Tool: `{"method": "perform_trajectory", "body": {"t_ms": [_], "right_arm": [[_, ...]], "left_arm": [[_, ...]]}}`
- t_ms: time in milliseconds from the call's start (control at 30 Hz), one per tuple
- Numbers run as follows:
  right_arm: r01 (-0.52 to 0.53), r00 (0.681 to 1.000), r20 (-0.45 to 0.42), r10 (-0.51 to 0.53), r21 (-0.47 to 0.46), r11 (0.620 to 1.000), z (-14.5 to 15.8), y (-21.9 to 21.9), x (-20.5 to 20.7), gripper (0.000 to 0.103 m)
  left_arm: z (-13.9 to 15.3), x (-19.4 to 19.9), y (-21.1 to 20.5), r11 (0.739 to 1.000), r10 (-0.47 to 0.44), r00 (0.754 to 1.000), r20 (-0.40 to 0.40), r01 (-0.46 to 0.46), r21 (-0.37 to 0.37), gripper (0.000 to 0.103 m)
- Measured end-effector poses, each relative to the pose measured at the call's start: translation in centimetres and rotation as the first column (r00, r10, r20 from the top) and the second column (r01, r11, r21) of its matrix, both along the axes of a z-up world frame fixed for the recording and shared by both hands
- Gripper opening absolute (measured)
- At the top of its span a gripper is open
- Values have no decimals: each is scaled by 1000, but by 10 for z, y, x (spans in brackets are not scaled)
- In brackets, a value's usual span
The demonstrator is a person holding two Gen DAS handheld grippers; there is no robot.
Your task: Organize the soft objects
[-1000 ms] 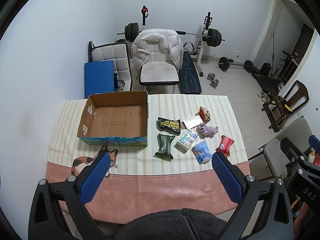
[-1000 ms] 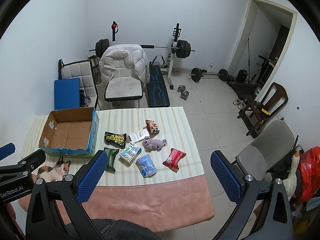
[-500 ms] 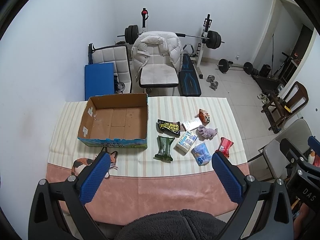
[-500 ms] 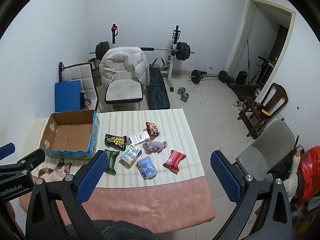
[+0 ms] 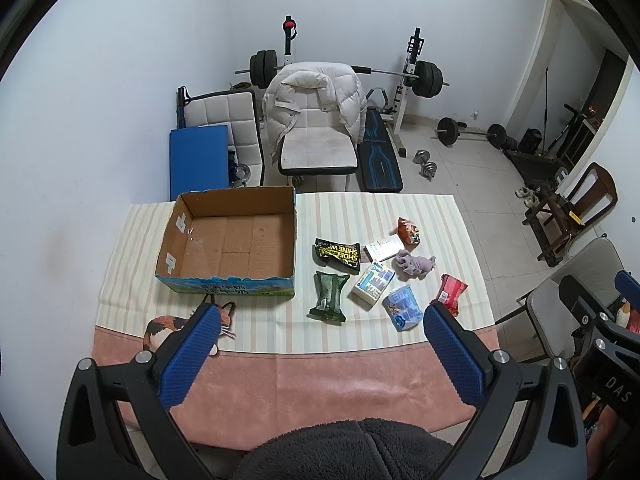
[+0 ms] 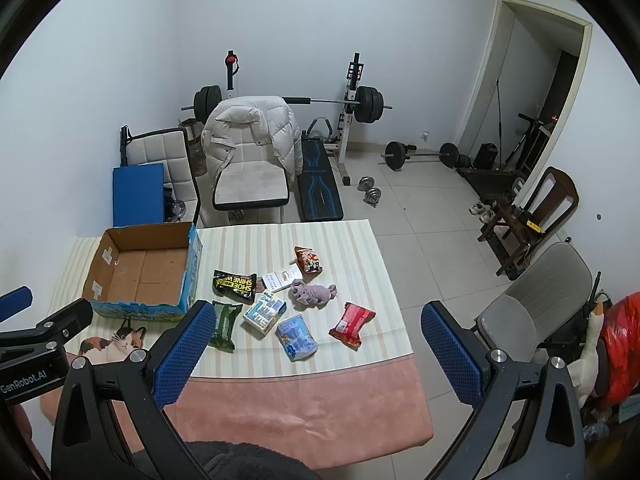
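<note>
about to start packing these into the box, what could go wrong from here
1. The packets lie crowded: the white-blue pack touches the dark green pack and the light blue pouch, so a wide-open right claw could drag a neighbour along.
2. The red packet lies near the table's right edge; a nudge may push it off.
3. The cardboard box is empty and probably light; bumping its wall could slide it.

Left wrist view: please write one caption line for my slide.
Open left gripper above a table with an empty cardboard box beside scattered soft packets.
</note>
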State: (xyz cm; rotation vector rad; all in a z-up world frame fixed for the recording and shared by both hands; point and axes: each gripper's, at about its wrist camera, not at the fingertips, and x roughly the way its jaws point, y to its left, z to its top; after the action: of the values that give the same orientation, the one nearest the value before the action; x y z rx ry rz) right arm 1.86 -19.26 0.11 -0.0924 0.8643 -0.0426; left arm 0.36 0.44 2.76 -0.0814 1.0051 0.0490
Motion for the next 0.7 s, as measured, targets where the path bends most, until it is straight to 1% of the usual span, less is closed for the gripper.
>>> {"method": "perform_trajectory", "body": {"t_ms": [267, 333, 367, 433, 500, 567, 633, 700], "right_arm": [[1, 1000, -5, -1, 8, 1000, -3, -6, -3, 103], [2, 1000, -8, -2, 11, 1000, -3, -6, -1, 103], [2, 1000, -11, -1, 13, 1000, -4, -6, -2, 103], [11, 1000, -24, -10, 20, 1000, -12, -10, 0, 103], [26, 998, -52, -23, 44, 999, -22, -17, 8, 103], [35, 996, -83, -30, 59, 998, -39, -26, 21, 103], [46, 990, -136, -37, 60, 997, -64, -34, 39, 103], [44, 977, -210, -28, 73, 996, -96, -40, 62, 103]], "left_arm": [[1, 2, -1, 1000, 1, 1000, -4, -1, -3, 103], [-3, 3, -1, 1000, -3, 1000, -13, 3, -6, 103], [-9, 2, -1, 1000, -3, 1000, -18, 3, -5, 103], [-17, 11, -1, 1000, -2, 1000, -26, 1, -8, 103], [-31, 25, -2, 1000, -8, 999, -53, 8, -10, 103], [-55, 44, -2, 1000, -15, 995, -101, 13, -25, 103], [-84, 69, -4, 999, -27, 987, -159, 23, -31, 103], [-115, 94, -9, 999, -44, 977, -209, 43, -10, 103]]}}
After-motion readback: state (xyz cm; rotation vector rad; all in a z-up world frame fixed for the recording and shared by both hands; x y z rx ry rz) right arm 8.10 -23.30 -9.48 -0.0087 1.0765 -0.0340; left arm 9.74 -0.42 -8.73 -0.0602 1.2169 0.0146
